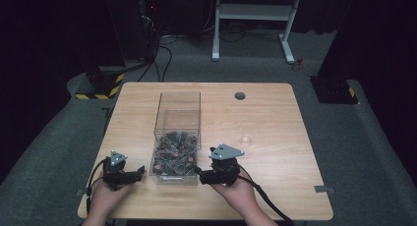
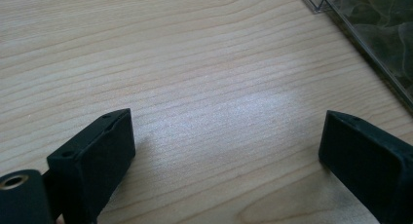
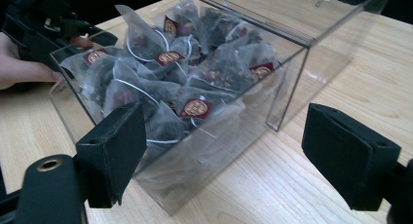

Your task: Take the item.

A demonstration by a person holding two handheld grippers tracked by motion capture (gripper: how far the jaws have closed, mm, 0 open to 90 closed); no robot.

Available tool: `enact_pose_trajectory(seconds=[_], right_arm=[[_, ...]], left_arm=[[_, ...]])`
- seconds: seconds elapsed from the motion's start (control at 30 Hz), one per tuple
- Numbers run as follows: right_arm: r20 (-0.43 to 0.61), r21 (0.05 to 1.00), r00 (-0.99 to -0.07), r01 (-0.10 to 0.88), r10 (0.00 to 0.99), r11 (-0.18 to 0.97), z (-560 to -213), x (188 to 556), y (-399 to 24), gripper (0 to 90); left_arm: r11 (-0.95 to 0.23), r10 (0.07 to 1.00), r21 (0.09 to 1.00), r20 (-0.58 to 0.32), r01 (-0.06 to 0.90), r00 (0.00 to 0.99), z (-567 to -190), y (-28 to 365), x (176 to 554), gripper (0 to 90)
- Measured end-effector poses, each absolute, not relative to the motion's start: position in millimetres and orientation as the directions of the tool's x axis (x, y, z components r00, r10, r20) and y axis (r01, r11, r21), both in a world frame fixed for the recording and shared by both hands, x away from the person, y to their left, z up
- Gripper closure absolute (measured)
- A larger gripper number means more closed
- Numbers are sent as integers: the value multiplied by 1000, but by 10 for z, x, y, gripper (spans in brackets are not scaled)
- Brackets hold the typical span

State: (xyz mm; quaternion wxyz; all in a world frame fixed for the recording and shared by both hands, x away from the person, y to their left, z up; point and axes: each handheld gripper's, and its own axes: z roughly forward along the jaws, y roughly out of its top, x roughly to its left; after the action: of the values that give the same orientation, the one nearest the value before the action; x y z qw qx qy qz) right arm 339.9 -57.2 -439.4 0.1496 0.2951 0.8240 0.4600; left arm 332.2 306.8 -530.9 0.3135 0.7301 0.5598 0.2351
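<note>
Tea bags (image 3: pixel 195 107) in box (image 1: pixel 177 137) mid-table (image 1: pixel 275 123), gripper either side

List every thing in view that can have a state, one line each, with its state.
Left tongs: open, holding nothing, over bare table beside the box.
Right tongs: open, holding nothing, facing the box.
Clear box: drawer pulled out toward the person, open on top.
Tea bags: piled in the drawer, sealed in sachets.
Clear cup: upright on the table right of the box, looks empty.
</note>
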Motion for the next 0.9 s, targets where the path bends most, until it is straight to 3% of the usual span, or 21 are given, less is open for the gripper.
enact_pose_trajectory(seconds=[0.9], right_arm=[[28, 849, -834, 310, 550, 427, -4324, 3344, -210, 238]], left_arm=[[-176, 965, 721, -8, 670, 263, -5309, 3068, 3322, 64]])
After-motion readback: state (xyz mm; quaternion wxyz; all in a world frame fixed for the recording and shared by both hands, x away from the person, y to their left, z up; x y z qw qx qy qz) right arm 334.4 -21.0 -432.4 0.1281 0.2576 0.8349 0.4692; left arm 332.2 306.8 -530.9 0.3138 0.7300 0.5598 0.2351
